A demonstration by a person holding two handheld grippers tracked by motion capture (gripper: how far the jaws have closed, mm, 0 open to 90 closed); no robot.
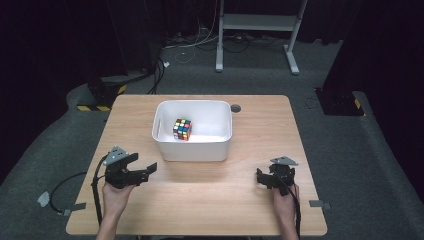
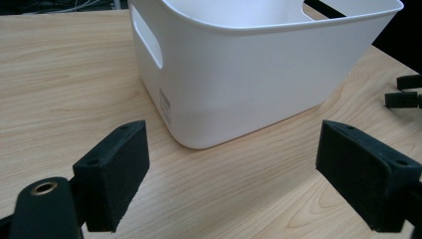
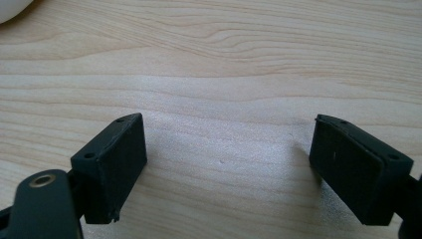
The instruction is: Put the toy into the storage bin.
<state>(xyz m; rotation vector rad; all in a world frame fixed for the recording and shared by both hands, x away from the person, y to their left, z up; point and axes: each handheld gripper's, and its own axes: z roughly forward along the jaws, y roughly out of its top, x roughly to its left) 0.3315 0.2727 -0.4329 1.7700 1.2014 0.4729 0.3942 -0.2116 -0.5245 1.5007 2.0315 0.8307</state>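
Two grippers rest low over the wooden table [image 1: 240,150], one in each of the person's hands: the left gripper [image 1: 145,171] sits near the front left corner of the white plastic bin [image 1: 220,145] with its jaws spread wide and nothing between them, and the right gripper [image 1: 261,177] lies well apart from the bin toward the table's right side, its jaws likewise wide apart and empty over bare wood. A Rubik's cube [image 1: 182,129] sits inside the bin, left of its middle, apart from both grippers.
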